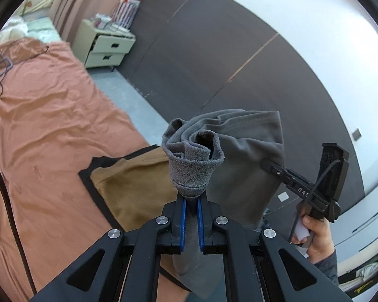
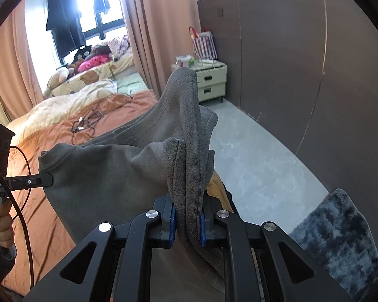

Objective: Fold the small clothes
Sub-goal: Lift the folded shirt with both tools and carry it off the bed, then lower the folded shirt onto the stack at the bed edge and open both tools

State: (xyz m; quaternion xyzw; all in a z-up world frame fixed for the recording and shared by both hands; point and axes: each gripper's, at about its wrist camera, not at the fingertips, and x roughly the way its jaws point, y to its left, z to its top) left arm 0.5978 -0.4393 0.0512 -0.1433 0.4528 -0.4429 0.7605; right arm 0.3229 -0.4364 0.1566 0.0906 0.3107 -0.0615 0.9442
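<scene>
Grey garment [image 1: 249,151]: a small piece of soft knit cloth, held clear of the bed [image 1: 45,115] between both grippers, with a tan garment [image 1: 138,188] edged in black lying flat on the orange bedsheet beneath it. The left gripper [image 1: 192,201] has its blue-padded jaws pinched on a bunched, hemmed corner of the cloth. The right gripper [image 2: 187,214] has its jaws clamped likewise on a gathered edge, the fabric rising in a peak above them. The span between the two grips sags and is creased, not yet drawn flat. Step in hand, as judged: carrying the garment to the bed for spreading, ahead of the first fold. The next move calls for drawing the two grips apart until the held edge is taut, then lowering the cloth onto a bare area of sheet, keeping it off the tan garment and the cable [image 1: 2,176] at the left
</scene>
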